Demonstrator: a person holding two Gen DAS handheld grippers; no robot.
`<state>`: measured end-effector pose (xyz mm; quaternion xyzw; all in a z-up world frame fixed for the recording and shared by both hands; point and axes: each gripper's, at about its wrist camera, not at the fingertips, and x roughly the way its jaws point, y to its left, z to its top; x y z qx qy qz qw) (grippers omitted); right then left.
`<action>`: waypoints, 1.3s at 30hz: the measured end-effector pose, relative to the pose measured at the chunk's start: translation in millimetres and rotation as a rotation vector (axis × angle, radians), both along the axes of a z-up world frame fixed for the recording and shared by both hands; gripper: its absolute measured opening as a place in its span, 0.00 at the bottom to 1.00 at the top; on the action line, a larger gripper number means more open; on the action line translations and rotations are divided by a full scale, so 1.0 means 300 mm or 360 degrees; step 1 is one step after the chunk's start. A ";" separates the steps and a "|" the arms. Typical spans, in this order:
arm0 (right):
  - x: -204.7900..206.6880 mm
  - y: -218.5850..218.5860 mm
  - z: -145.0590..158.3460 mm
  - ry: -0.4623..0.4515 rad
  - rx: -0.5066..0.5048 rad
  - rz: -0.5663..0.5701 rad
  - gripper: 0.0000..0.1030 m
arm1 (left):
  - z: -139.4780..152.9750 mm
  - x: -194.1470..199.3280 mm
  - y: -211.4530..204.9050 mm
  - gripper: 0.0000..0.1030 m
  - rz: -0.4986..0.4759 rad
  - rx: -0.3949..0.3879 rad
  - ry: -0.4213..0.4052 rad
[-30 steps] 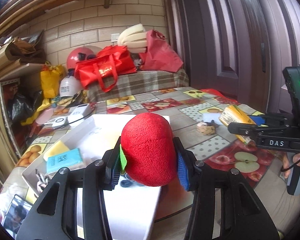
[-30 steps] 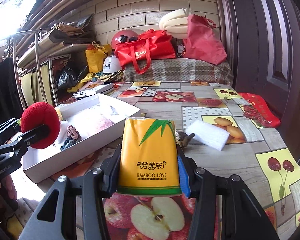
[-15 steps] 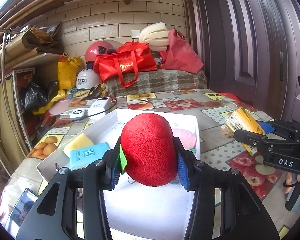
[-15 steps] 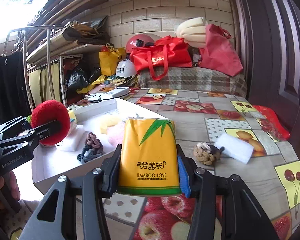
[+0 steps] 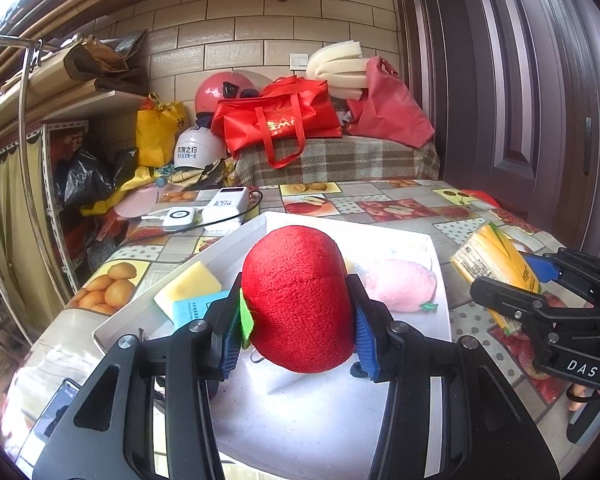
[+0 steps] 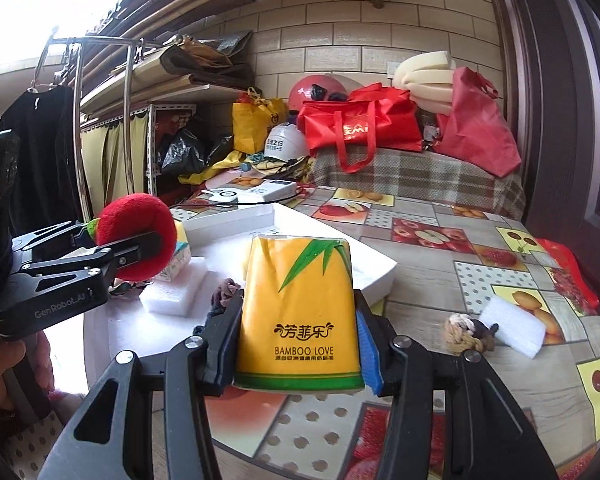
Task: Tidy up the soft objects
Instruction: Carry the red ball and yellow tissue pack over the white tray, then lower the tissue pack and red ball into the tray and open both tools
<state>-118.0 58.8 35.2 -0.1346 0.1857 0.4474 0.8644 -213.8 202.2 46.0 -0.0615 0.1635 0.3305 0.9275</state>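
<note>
My left gripper point(image 5: 298, 334) is shut on a red plush apple point(image 5: 300, 300) with a green leaf, held above the white tray point(image 5: 436, 280). The apple also shows in the right wrist view point(image 6: 134, 236). My right gripper point(image 6: 300, 344) is shut on a yellow tissue pack point(image 6: 300, 312) marked BAMBOO LOVE, held at the tray's near right edge; the pack shows in the left wrist view point(image 5: 496, 264). In the tray lie a pink plush point(image 5: 398, 286), a yellow sponge point(image 5: 188, 286), a blue pack point(image 5: 192, 310), a white foam block point(image 6: 172, 298) and a dark hair tie point(image 6: 224, 294).
On the fruit-print tablecloth, right of the tray, lie a knotted rope ball point(image 6: 466, 334) and a white sponge point(image 6: 514, 330). A power bank point(image 5: 224, 208) and cable sit behind the tray. Red bags point(image 5: 280, 124) and helmets are piled at the back. A phone point(image 5: 56, 408) lies near left.
Both grippers have swung left with their loads. The apple is now further over the tray, and the tissue pack has come up to the tray's edge.
</note>
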 end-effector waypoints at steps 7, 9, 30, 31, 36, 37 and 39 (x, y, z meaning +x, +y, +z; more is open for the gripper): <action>0.020 0.061 -0.011 0.0050 -0.0034 0.0031 0.48 | -0.006 0.007 0.043 0.45 0.0017 -0.0027 0.0015; 0.029 0.072 -0.014 0.0067 -0.0039 0.0031 0.48 | -0.007 0.011 0.057 0.45 0.0025 -0.0030 0.0020; 0.092 0.274 -0.046 0.0066 -0.0174 0.0051 0.48 | -0.018 0.057 0.131 0.46 0.0012 -0.0136 0.0077; 0.093 0.276 -0.047 0.0070 -0.0177 0.0050 0.48 | -0.019 0.058 0.133 0.46 0.0016 -0.0136 0.0078; 0.098 0.285 -0.049 0.0078 -0.0183 0.0039 0.48 | -0.019 0.076 0.153 0.46 0.0052 -0.0129 0.0092; 0.104 0.286 -0.048 0.0089 -0.0176 0.0037 0.48 | -0.020 0.079 0.158 0.46 0.0057 -0.0133 0.0097; 0.116 0.290 -0.048 0.0108 -0.0169 0.0022 0.48 | -0.020 0.079 0.161 0.47 0.0062 -0.0136 0.0098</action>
